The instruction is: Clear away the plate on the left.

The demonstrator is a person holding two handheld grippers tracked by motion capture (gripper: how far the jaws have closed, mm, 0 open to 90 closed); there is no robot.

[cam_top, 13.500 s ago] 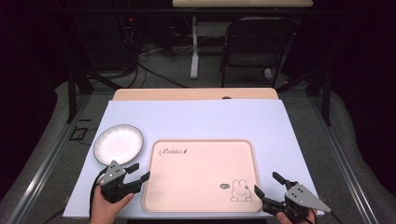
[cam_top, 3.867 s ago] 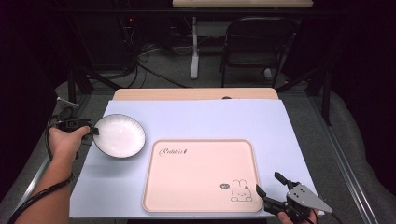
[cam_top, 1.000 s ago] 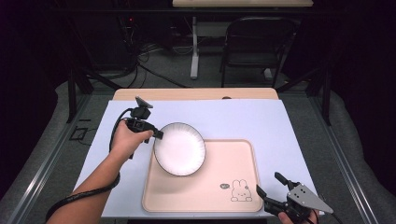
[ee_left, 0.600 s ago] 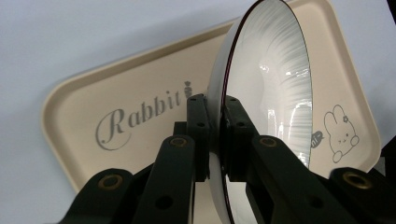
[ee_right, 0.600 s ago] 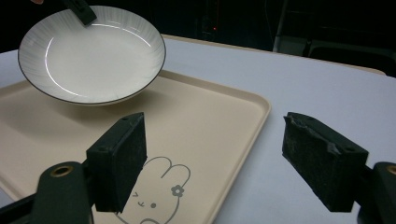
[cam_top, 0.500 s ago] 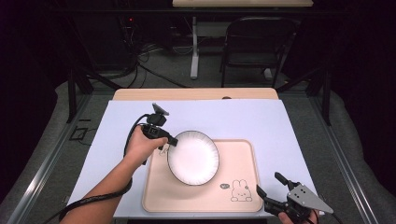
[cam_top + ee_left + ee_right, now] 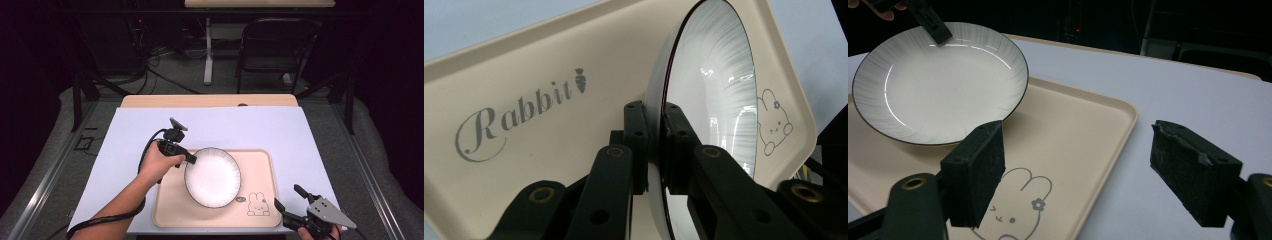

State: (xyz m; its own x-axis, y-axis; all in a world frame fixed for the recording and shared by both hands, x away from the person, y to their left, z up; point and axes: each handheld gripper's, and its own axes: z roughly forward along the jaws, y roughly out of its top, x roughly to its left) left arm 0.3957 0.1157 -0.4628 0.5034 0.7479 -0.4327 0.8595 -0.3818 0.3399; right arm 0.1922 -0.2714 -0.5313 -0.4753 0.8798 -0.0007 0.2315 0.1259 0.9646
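My left claw (image 7: 190, 159) is clamped tight on the rim of the white plate (image 7: 212, 176), one pad above the edge and one below it, as the left gripper view shows: the thin dark-lined rim (image 7: 655, 145) runs straight between my two black jaws. I grip the plate at its left edge, and in that view it stands tilted over the beige tray (image 7: 549, 65) with the word "Rabbit" printed on it. From the high view the plate sits over the middle of the tray (image 7: 260, 162), just up and left of the little rabbit drawing (image 7: 258, 205) in the tray's near right corner. Whether the plate's underside touches the tray I cannot tell.

My right claw (image 7: 286, 201) waits at the near right corner of the tray with its jaws spread wide and nothing between them; in the right gripper view the pads (image 7: 975, 172) frame the rabbit drawing and the tray's rim, with the plate (image 7: 938, 85) beyond.

The tray lies on the pale blue cover of the desk (image 7: 250, 125).
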